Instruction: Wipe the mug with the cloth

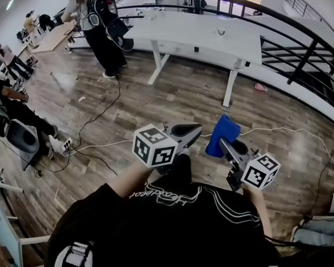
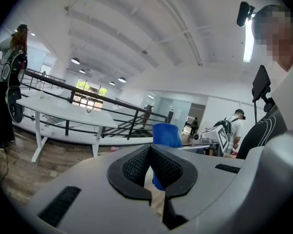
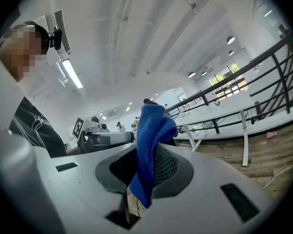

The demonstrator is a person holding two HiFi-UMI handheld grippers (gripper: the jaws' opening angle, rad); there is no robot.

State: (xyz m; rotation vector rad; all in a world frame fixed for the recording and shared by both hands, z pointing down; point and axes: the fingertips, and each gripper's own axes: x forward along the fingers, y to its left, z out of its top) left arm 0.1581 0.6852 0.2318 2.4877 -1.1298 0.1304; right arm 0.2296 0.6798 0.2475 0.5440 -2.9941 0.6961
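**Blue cloth held in the air above a wood floor, away from any counter**

The right gripper (image 1: 225, 142) has its fingers (image 3: 168, 165) closed on the blue cloth (image 1: 224, 132). In the right gripper view the cloth is pinched between the two dark ribbed pads. One fold stands up above them and a corner hangs below. The left gripper (image 1: 196, 128) is empty, and its fingers (image 2: 136, 167) are pressed together tip to tip. The cloth shows just beyond them in the left gripper view. Both grippers are held in front of the person's black shirt (image 1: 183, 221), near each other but apart. Nothing carries the cloth; it hangs over the floor.

The floor (image 1: 172, 96) is grey-brown wood plank with a sheen of reflected light. Dark and white cables (image 1: 103, 110) trail across it to a power strip (image 1: 67, 144) on the left. A small pink thing (image 1: 260, 87) lies near the foot of the railing.

A long white counter (image 1: 195, 35) on white legs stands well beyond the grippers, with a small dark item on its top. Behind it a black metal railing (image 1: 300, 24) curves across the room from the top to the right edge.

A standing person (image 1: 100, 26) in dark clothes is by the counter's left end. Other people sit or crouch along the left side (image 1: 11, 113).

The gripper views show a white vaulted ceiling (image 2: 136, 33) with round lamps and a strip light (image 3: 72, 73), and bright windows beyond the railing.
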